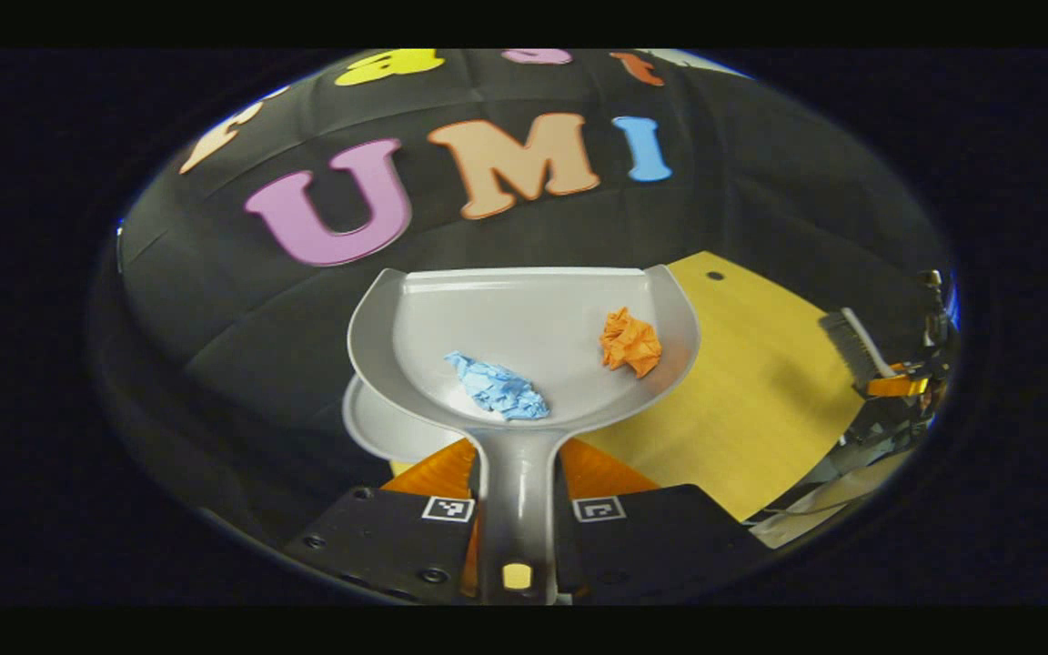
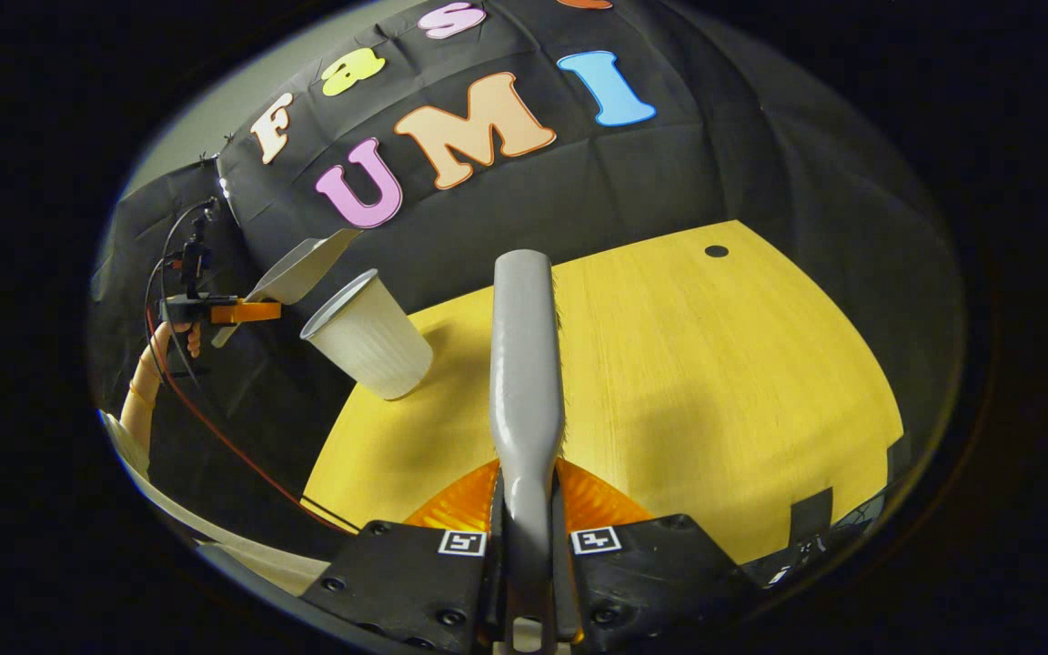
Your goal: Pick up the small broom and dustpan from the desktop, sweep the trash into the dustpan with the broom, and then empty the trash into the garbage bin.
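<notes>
Dustpan (image 1: 524, 337) of smooth grey plastic, a shallow scoop with raised curved sides and a straight front lip, sits lifted off the table in the left gripper view, its long axis running straight away from the camera, lip toward the black cloth wall. Its narrow handle comes back between the left gripper (image 1: 520, 509), whose two black fingers close on it from both sides. In the pan lie two crumpled paper wads with sharp creases: a blue wad (image 1: 498, 387) near the handle end and an orange wad (image 1: 630, 342) toward the right side, well apart. Under the pan's left edge a pale rim of the bin (image 1: 378, 428) peeks out; most of it is hidden by the pan. In the right gripper view the bin (image 2: 369, 337) is a white ribbed cup, tapered, standing near the table's far left edge, with the dustpan (image 2: 292, 268) held above and beside it, tilted. The broom (image 2: 524, 364) there shows as a smooth grey rounded handle pointing away from the camera over the table (image 2: 715, 382), clamped between the right gripper (image 2: 529, 546) fingers; its bristles are barely visible behind the back. From the left gripper view its dark bristles and white back (image 1: 851, 346) appear at the far right, small and blurred. The table is yellow wood-grain with a small dark hole near its far edge.
</notes>
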Action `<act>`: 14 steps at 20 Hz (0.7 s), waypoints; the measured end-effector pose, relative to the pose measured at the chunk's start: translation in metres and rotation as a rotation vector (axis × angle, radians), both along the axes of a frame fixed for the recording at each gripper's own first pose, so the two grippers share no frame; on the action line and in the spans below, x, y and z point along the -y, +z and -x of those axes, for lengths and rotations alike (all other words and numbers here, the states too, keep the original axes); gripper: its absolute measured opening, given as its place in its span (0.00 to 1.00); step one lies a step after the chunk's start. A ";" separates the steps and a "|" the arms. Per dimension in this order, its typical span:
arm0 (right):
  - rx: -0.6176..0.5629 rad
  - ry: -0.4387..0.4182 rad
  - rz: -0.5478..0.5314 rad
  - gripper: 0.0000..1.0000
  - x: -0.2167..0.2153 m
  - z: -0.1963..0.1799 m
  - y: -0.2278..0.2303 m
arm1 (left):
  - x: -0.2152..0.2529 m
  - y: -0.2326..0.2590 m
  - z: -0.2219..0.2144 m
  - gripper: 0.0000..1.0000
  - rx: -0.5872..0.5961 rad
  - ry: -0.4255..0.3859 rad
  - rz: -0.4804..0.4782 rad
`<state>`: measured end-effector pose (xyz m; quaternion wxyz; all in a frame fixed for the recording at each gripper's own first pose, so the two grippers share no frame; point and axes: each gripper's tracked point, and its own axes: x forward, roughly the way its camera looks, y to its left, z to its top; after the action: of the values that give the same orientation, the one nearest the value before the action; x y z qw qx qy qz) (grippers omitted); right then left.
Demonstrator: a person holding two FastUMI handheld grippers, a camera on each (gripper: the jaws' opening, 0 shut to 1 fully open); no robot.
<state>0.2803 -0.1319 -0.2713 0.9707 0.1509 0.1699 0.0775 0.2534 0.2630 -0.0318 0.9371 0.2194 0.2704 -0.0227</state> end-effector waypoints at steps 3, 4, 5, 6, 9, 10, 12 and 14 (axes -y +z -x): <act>-0.029 0.040 0.001 0.18 -0.019 -0.033 -0.040 | -0.065 -0.005 0.001 0.25 -0.061 0.138 -0.133; -0.033 0.047 0.002 0.18 -0.024 -0.047 -0.050 | -0.046 -0.020 -0.014 0.25 -0.091 0.172 -0.174; -0.037 0.055 -0.001 0.18 -0.029 -0.054 -0.055 | -0.039 -0.018 -0.009 0.25 -0.118 0.203 -0.205; -0.035 0.060 -0.007 0.18 -0.030 -0.047 -0.046 | -0.040 -0.011 -0.008 0.25 -0.146 0.217 -0.232; -0.043 0.068 -0.031 0.19 -0.036 -0.044 -0.051 | -0.033 -0.006 -0.017 0.25 -0.227 0.211 -0.374; -0.048 0.063 -0.035 0.18 -0.036 -0.043 -0.053 | -0.028 -0.004 -0.020 0.26 -0.248 0.209 -0.433; -0.057 0.045 -0.041 0.18 -0.038 -0.044 -0.057 | -0.020 0.002 -0.024 0.26 -0.271 0.198 -0.521; -0.062 0.024 -0.062 0.18 -0.037 -0.042 -0.060 | -0.016 0.010 -0.023 0.26 -0.304 0.210 -0.586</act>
<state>0.3224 -0.0950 -0.3309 0.9589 0.1810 0.1993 0.0898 0.2767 0.2786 -0.0218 0.7806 0.4442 0.4232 0.1198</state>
